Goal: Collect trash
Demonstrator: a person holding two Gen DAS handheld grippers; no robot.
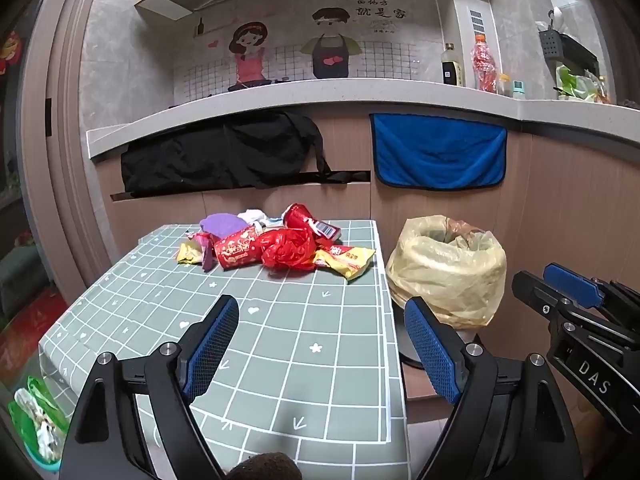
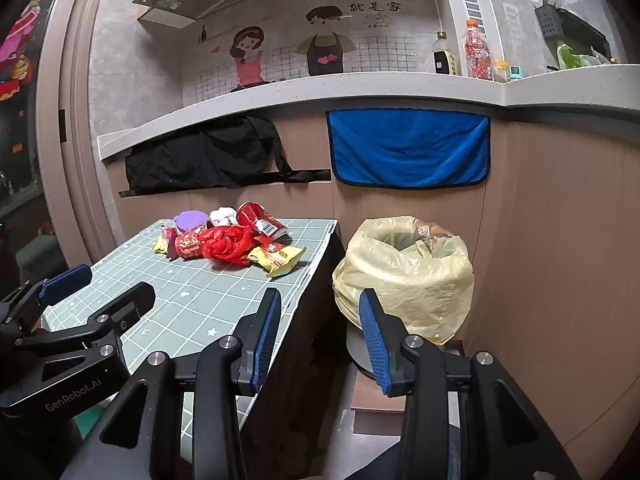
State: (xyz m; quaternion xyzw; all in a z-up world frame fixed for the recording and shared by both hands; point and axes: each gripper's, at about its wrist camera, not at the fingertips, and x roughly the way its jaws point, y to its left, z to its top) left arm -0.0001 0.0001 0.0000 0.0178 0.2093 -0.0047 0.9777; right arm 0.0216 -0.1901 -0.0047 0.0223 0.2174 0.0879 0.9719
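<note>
A pile of trash lies at the far end of the green checked table point(image 1: 280, 360): a red plastic bag point(image 1: 288, 250), a red paper cup point(image 1: 236, 252), a red can point(image 1: 308, 222), a yellow snack wrapper point(image 1: 346, 260), a purple piece point(image 1: 222, 224). A bin lined with a yellow bag point(image 1: 448, 268) stands on the floor right of the table. My left gripper point(image 1: 322, 322) is open and empty above the table's near half. My right gripper point(image 2: 318, 320) is open and empty, off the table's right edge, in front of the bin point(image 2: 404, 272). The pile also shows in the right wrist view point(image 2: 228, 244).
A counter point(image 1: 320, 96) with bottles runs behind the table. A black bag point(image 1: 224, 156) and a blue towel point(image 1: 438, 152) hang from its edge. A green packet point(image 1: 36, 420) lies low at the left. A wooden cabinet wall stands behind the bin.
</note>
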